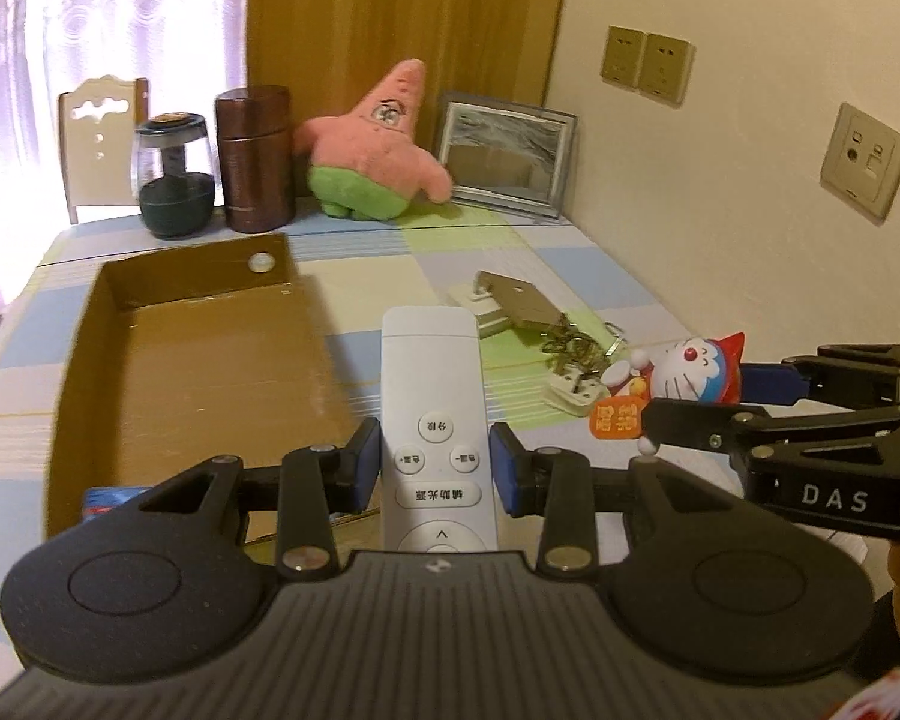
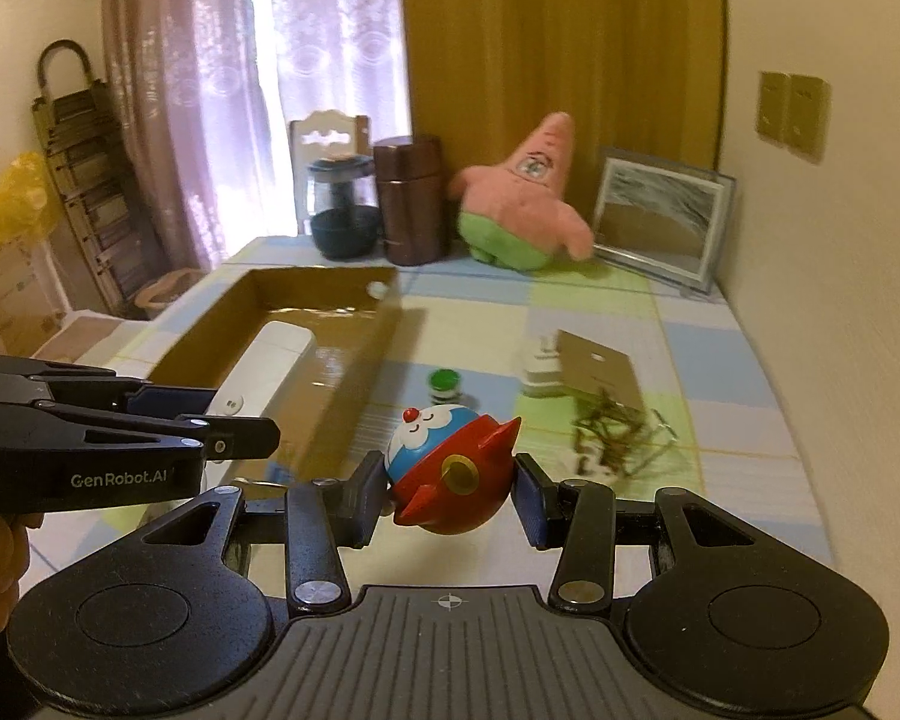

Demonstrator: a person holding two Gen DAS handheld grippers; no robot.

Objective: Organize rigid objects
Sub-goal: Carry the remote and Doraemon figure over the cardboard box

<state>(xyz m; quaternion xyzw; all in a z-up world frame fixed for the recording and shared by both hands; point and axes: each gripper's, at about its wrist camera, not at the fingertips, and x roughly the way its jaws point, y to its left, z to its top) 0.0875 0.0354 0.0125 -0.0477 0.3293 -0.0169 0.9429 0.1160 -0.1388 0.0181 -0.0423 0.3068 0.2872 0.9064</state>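
My left gripper (image 1: pixel 437 468) is shut on a white remote control (image 1: pixel 432 396) and holds it above the table, just right of the open brown cardboard box (image 1: pixel 150 372). In the right wrist view the remote (image 2: pixel 270 360) hangs over the box (image 2: pixel 342 384). My right gripper (image 2: pixel 447 483) is shut on a Doraemon figurine (image 2: pixel 450 468) with a red hood, held above the table right of the box. The figurine also shows in the left wrist view (image 1: pixel 696 372), between the right gripper's fingers (image 1: pixel 768 381).
A white plug with a card and a tangle of cord (image 1: pixel 528 312) lies right of the box. A small green-capped item (image 2: pixel 444 384) stands by the box. A jar (image 1: pixel 174 174), brown canister (image 1: pixel 255 159), pink plush star (image 1: pixel 372 150) and framed picture (image 1: pixel 504 156) line the far edge.
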